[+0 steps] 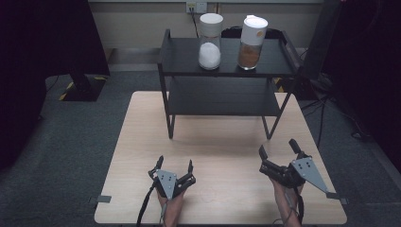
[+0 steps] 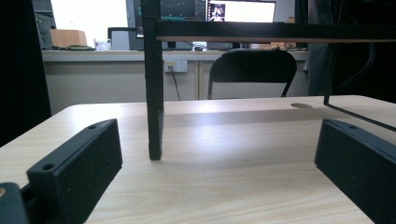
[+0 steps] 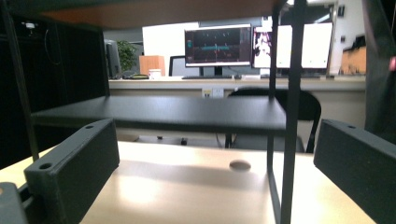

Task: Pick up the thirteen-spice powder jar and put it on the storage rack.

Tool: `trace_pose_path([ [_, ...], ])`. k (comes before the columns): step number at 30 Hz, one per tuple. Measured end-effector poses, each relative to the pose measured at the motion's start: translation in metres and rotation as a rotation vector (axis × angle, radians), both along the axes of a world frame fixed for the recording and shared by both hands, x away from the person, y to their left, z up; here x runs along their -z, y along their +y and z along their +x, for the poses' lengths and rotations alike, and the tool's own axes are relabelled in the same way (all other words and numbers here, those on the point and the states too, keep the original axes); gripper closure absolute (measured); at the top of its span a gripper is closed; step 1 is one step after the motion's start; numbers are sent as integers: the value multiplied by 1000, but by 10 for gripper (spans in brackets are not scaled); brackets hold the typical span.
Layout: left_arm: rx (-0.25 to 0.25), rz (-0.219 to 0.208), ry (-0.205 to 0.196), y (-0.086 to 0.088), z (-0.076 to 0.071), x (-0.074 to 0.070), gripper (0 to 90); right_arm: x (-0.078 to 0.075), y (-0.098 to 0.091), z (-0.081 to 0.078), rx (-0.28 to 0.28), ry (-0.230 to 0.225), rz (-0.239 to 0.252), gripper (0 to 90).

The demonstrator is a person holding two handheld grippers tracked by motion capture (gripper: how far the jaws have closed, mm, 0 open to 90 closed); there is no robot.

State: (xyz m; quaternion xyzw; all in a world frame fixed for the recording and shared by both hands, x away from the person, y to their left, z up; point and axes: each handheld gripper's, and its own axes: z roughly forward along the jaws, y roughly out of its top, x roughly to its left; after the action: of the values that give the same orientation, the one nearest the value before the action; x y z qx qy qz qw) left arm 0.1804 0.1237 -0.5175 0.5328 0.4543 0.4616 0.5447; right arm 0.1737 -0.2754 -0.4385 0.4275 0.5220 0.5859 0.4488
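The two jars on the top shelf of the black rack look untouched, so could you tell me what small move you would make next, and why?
Probably lift the right tongs forward and up toward the brown-filled jar. Both tongs rest open and empty near the table's front edge, and that jar stands on the right side of the rack's top shelf, nearer the right tongs than the white-filled jar. The left tongs could wait.

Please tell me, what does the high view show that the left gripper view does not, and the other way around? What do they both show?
The high view alone shows two tall clear jars on the rack's top shelf, one holding white powder, one holding brown powder, and both open grippers, left and right. The left gripper view alone shows a black chair and lit monitors behind the table. Both show the black metal two-shelf rack standing on the light wooden table.
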Motion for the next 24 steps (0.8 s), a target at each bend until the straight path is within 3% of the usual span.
trace_pose_path([
  [4, -1, 0, 0, 0, 0, 0, 3, 19, -2, -5, 20, 18, 31, 0],
  [11, 1, -1, 0, 0, 0, 0, 2, 45, -3, -11, 41, 54, 32, 0],
  [16, 3, 0, 0, 1, 0, 0, 2, 54, -4, -11, 60, 78, 37, 0],
  [24, 8, 1, 1, 1, -1, 0, 3, 62, 3, -13, 80, 65, 3, 0],
])
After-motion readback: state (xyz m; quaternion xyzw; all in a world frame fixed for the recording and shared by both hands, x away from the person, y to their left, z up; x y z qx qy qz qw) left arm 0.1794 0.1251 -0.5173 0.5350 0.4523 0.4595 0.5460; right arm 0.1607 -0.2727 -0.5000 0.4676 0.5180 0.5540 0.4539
